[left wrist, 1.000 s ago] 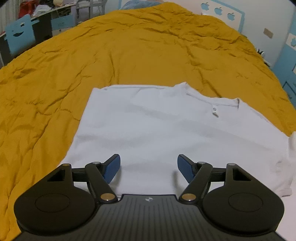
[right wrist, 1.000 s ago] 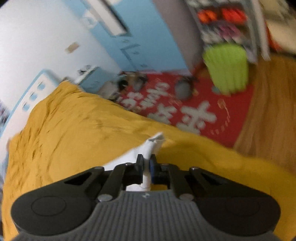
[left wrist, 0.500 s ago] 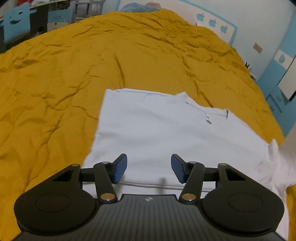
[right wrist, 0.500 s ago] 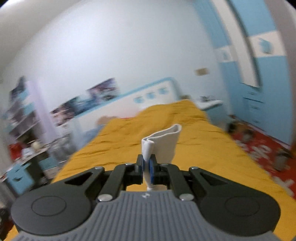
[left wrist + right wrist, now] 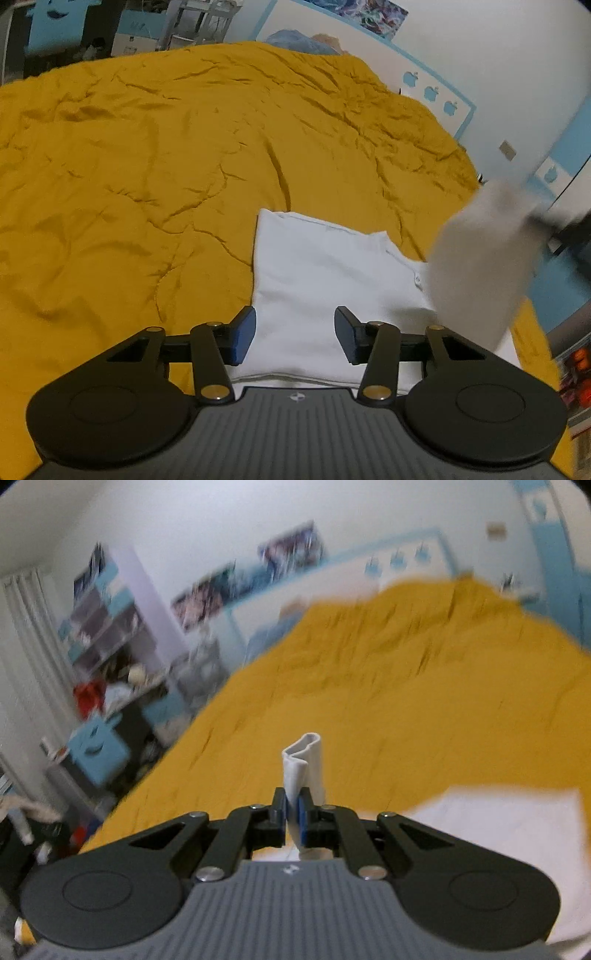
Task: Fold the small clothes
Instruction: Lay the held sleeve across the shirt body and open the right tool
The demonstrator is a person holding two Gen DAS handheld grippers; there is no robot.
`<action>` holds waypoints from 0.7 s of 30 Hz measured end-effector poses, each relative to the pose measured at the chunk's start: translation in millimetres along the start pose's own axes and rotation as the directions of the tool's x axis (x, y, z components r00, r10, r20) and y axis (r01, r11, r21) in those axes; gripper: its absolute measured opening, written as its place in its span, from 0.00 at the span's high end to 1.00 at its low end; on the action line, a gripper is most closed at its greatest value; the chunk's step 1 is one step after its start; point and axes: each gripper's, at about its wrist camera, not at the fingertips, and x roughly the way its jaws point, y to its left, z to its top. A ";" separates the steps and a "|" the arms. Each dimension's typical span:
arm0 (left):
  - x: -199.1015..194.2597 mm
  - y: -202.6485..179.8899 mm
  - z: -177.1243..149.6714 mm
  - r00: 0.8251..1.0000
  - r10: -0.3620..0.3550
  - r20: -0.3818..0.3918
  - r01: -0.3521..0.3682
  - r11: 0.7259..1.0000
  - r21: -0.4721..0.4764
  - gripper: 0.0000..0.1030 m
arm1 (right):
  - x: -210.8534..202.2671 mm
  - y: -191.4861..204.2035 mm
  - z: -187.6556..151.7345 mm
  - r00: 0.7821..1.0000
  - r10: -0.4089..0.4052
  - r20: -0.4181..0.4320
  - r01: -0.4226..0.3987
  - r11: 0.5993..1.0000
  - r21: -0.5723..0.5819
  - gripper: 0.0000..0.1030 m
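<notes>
A small white T-shirt (image 5: 325,273) lies on the mustard-yellow bed cover (image 5: 147,166). My left gripper (image 5: 294,334) is open and empty, hovering just above the shirt's near hem. My right gripper (image 5: 294,812) is shut on a pinched fold of the shirt's sleeve (image 5: 304,764), which sticks up between the pads. In the left wrist view that lifted sleeve (image 5: 480,258) is a blurred white flap at the right, held up over the shirt body. The shirt body also shows in the right wrist view (image 5: 509,823) at lower right.
The bed cover (image 5: 406,701) spreads wide on all sides. A white headboard with blue apples (image 5: 436,92) is at the far end. Shelves and a blue-faced chair (image 5: 96,746) stand beside the bed. Blue cabinets (image 5: 561,288) are at the right.
My right gripper has swung the pinched sleeve up and across over the shirt, its view turning from the floor to the bed. My left gripper has shifted left and closed a little.
</notes>
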 end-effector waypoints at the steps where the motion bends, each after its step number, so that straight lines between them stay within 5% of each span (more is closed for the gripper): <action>1: -0.4 4.0 0.6 1.000 -0.008 0.002 0.008 1.000 -0.010 0.47 | 12.8 6.1 -20.7 0.999 0.013 -0.046 -0.012 1.000 0.006 0.99; 8: 6.4 23.4 2.4 0.995 -0.095 0.011 0.096 0.991 -0.097 0.47 | 73.6 13.5 -132.7 0.948 0.078 -0.310 -0.071 0.997 0.033 0.93; 11: 11.0 23.1 2.5 0.993 -0.120 0.014 0.121 0.986 -0.112 0.45 | 80.2 8.4 -150.4 0.924 0.128 -0.360 -0.117 0.992 0.053 0.69; 13: 15.8 21.9 3.6 0.991 -0.137 0.006 0.137 0.983 -0.120 0.44 | 71.6 2.7 -152.1 0.920 0.166 -0.354 -0.151 0.986 0.068 0.63; 18: 40.5 16.1 6.8 0.986 -0.162 -0.031 0.157 0.979 -0.132 0.36 | 31.7 -39.4 -126.7 0.937 0.194 -0.289 -0.175 0.980 0.091 0.54; 21: 62.5 13.4 10.4 0.992 -0.114 -0.052 0.108 0.988 -0.109 0.36 | 3.9 -81.5 -115.2 0.966 0.088 -0.245 -0.077 0.996 0.052 0.54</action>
